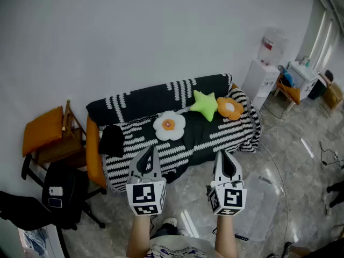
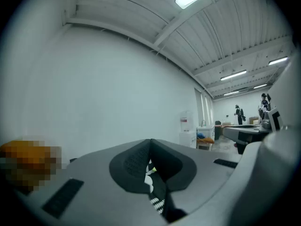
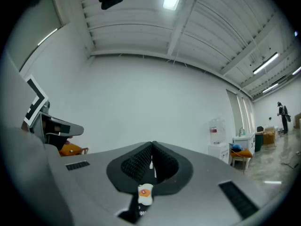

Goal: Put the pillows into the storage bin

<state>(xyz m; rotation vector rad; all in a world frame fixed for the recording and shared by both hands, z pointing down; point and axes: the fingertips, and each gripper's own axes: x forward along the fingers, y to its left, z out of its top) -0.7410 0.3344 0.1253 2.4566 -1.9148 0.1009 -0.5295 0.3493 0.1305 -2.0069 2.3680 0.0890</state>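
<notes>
Front edge of sofa hidden from us behind left gripper and right gripper. Clear storage bin partly behind right gripper, its outline faint. In right gripper view we get white flower pillow only as sliver under jaws. On sofa end, black thing: we cannot tell what.

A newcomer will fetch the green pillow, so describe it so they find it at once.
Look at the sofa draped in a black-and-white striped cover. On it, the green pillow leans at the backrest towards the right end, between a white flower pillow and an orange flower pillow. It alone is lime green and star-shaped.
</notes>
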